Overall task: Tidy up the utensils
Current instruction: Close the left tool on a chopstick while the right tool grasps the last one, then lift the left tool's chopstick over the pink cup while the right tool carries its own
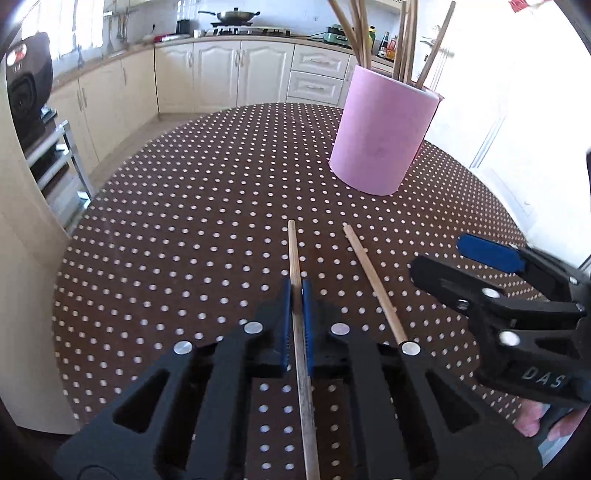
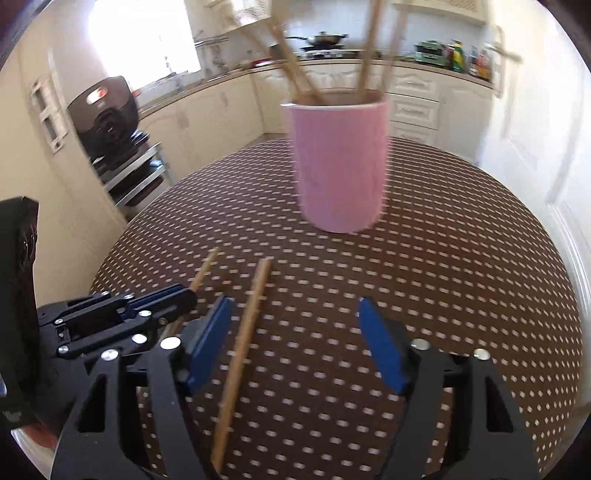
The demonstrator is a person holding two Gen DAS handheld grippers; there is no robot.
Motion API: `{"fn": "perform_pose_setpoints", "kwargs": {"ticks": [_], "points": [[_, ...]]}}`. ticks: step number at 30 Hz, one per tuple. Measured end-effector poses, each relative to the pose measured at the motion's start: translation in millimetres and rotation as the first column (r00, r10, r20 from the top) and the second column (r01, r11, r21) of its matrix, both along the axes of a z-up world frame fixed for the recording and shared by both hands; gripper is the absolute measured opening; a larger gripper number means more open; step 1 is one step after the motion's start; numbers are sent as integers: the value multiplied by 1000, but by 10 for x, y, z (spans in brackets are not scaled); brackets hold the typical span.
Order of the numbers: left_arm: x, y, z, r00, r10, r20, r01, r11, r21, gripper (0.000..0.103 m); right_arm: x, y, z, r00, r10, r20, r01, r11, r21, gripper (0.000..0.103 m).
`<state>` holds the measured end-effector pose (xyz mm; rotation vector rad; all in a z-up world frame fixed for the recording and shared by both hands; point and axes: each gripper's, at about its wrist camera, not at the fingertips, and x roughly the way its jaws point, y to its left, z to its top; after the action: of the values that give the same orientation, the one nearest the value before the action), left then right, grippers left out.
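A pink holder (image 1: 382, 136) with several wooden chopsticks stands on the brown dotted table (image 1: 184, 206). My left gripper (image 1: 296, 291) is shut on a wooden chopstick (image 1: 293, 251) that points away along the table. A second chopstick (image 1: 373, 280) lies just to its right. My right gripper (image 1: 439, 258) is open at the right of the left wrist view. In the right wrist view my right gripper (image 2: 295, 314) is open over the table, the second chopstick (image 2: 243, 347) lies between its fingers near the left pad (image 2: 210, 343), and the holder (image 2: 340, 162) stands ahead. The left gripper (image 2: 184, 299) holds its chopstick (image 2: 205, 269) at the left.
A black appliance (image 1: 27, 81) sits on a metal rack (image 1: 59, 155) left of the table. Cream kitchen cabinets (image 1: 229, 70) and a stove with a wok (image 1: 236, 16) line the far wall. A white door (image 2: 528, 147) is at the right.
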<state>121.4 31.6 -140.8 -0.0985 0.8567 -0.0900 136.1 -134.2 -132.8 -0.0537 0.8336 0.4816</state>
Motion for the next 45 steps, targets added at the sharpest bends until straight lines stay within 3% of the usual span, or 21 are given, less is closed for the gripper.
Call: {"fn": "perform_pose_setpoints", "kwargs": {"ticks": [6,10,13,21,28,39,45], "points": [[-166,185,10,1000,15,16,-15,1000,-1,6,94,269,-104,998,47,-38,-48,999,-23,36],[-186,262,11,1000,28,4,-28,1000,-10,6,82,445,-192,997,78,-17,-79,994,-81,32],[-169,284,6,1000,30,-5,-30,999,-21,6,103,508,-207,997,80,-19,-82,991,-109,7],[-86,152,58,1000,14,17,-14,1000,-22,6,159,332,-206,996,65,-66,-67,997,-24,5],[-45,46,132,999,-1,36,2,1000,-30,6,127,171,-134,998,25,-50,-24,1000,9,5],[0,-133,293,997,-23,76,26,999,-35,6,128,-206,180,999,-35,14,33,996,80,5],[-23,-144,534,987,-24,160,31,999,-39,6,129,-353,400,995,-73,67,65,991,115,5]]}}
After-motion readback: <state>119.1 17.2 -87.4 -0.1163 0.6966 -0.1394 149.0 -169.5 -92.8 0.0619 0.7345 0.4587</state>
